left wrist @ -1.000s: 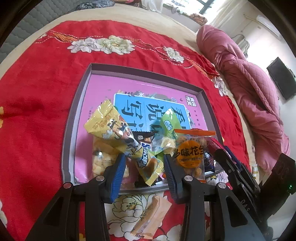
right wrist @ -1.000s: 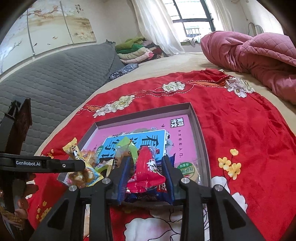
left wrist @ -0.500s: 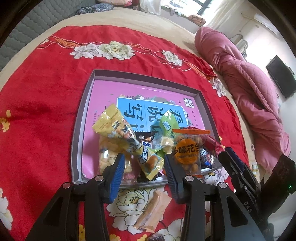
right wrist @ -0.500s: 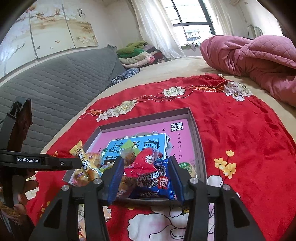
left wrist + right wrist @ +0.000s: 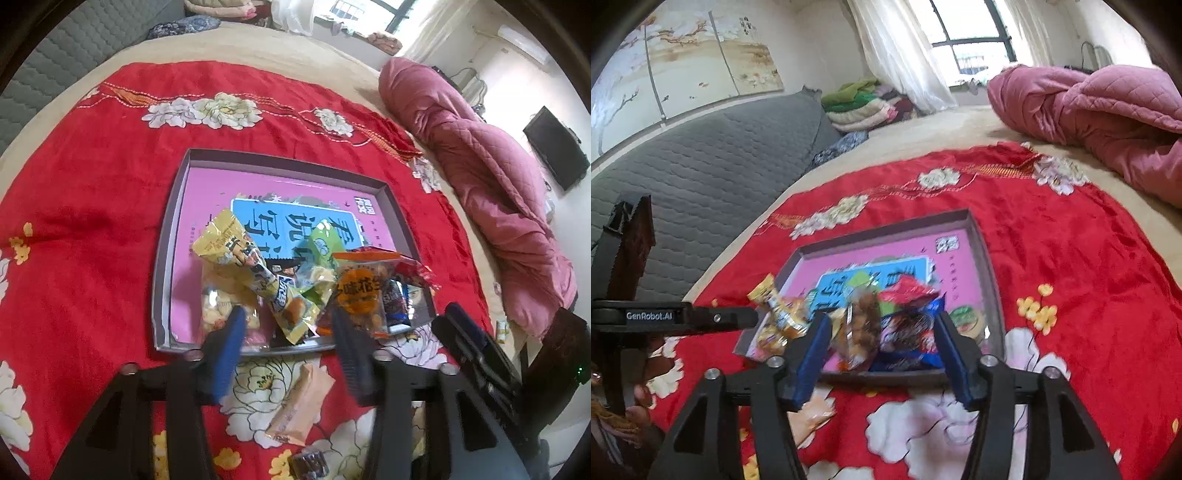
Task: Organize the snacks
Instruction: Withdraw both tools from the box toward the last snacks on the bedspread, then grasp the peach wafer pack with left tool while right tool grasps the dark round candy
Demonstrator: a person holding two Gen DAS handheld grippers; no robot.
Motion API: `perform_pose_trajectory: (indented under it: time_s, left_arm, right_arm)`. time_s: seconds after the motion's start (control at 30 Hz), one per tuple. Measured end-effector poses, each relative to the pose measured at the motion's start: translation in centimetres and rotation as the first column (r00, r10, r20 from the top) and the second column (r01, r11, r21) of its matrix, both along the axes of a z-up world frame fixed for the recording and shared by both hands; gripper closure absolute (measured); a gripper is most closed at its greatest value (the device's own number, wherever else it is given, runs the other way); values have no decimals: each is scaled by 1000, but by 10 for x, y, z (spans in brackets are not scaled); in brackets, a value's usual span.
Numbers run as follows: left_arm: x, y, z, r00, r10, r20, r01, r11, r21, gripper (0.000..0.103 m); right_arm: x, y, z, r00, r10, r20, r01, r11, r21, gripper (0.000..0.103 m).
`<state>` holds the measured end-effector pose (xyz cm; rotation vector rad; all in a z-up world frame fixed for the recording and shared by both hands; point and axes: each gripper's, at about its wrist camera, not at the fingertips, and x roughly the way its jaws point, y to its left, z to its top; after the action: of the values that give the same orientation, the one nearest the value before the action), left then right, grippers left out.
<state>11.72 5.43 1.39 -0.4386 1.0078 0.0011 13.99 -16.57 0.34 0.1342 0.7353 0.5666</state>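
gripper bar: "GenRobot.AI" | orange snack packet: "多味花生" | tray print: large Chinese characters, partly hidden

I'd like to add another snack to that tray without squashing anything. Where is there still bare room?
The tray's far half is bare, from the back wall down to the yellow packet. The pink strip along its left wall is free too. The near edge is crowded with piled packets, such as the orange peanut bag.
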Motion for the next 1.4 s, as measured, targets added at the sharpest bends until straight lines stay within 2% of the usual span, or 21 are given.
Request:
perform_pose_trajectory:
  time_s: [0.1, 0.33, 0.53, 0.83, 0.97, 1.1, 1.4]
  left_arm:
    - [-7, -1, 3, 1000, -10, 4, 10, 1000, -6, 43]
    - [-20, -4, 1, 999, -33, -10, 33, 999, -11, 43]
    - [-29, -8, -4, 997, -62, -36, 62, 998, -6, 43]
    - [-34, -17, -28, 988, -112, -104, 112, 994, -11, 43]
    - [-34, -20, -40, 984, -126, -129, 125, 992, -18, 44]
    - [-35, -22, -50, 979, -142, -147, 140, 990, -28, 44]
    - [-31, -26, -65, 972, -149, -181, 142, 989, -48, 44]
  right_arm:
    - [-12, 5, 2, 998, 49, -27, -49, 999, -4, 41]
    - [-45, 29, -14, 974, 176, -146, -192, 976, -106, 41]
    - [-70, 48, -23, 955, 242, -173, -271, 948, -165, 41]
    - [-87, 70, -48, 916, 255, -310, -319, 931, -178, 41]
    - [-92, 83, -59, 902, 262, -344, -340, 922, -188, 41]
    - [-96, 90, -65, 906, 254, -337, -339, 914, -222, 42]
    - [-95, 91, -72, 907, 253, -337, -341, 911, -233, 64]
